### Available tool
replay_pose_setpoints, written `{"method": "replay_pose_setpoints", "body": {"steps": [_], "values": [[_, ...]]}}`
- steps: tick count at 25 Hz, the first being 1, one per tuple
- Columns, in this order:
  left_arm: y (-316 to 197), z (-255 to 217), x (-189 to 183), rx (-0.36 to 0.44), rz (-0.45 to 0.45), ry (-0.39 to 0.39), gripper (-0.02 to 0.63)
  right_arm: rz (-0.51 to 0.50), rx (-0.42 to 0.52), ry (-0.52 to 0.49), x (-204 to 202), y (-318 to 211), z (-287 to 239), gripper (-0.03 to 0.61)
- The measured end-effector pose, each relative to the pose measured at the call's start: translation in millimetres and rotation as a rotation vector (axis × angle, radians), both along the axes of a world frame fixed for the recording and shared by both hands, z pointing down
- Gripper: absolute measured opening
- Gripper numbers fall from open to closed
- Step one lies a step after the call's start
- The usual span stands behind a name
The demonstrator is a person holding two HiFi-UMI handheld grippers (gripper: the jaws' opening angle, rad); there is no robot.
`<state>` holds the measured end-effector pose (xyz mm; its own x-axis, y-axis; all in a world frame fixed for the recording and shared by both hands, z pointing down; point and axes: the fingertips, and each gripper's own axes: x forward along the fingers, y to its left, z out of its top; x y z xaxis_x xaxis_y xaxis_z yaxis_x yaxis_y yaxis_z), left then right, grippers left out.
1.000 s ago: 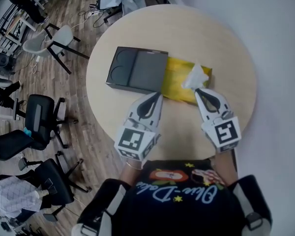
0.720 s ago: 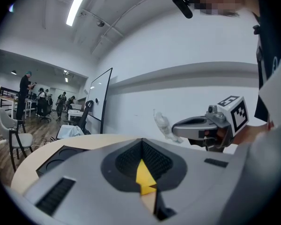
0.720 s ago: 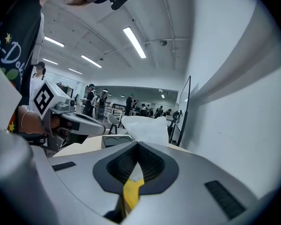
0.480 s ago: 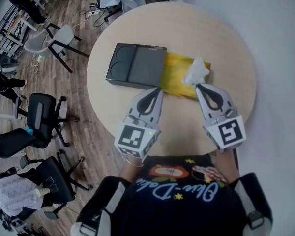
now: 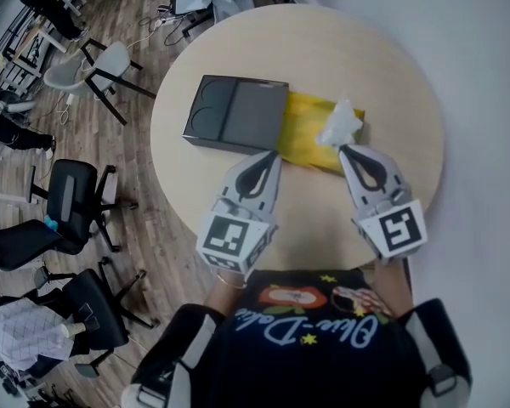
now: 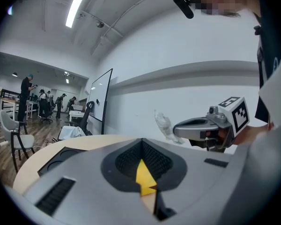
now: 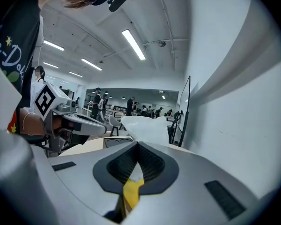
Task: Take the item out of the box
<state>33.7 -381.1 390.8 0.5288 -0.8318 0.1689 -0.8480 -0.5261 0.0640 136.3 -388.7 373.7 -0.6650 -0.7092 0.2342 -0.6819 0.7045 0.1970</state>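
White tissue [image 5: 340,126] sticks up from the slot of the yellow box [image 5: 304,134], not out yet. Right tool [image 5: 345,151] pressed together, pinching the tissue's lower edge; the tissue shows above its tips in the right gripper view [image 7: 143,128]. Left tool [image 5: 270,161] pressed together, nothing gripped, tips at the box's near edge. Dark tray [image 5: 236,116] touches the box's left end. Both sit on a round worktop [image 5: 323,58].

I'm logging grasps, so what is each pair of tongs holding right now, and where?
Left tongs pinch the near edge of the yellow pack; right tongs grip the white tissue at its base.
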Motion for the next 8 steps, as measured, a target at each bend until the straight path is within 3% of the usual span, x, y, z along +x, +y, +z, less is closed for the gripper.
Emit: {"method": "replay_pose_setpoints", "body": {"steps": [8], "values": [[-1.4,1.0,4.3,-0.005,-0.004,-0.003,-0.012,-0.007,0.001,-0.004,4.2,-2.4,-1.5,-0.002]]}}
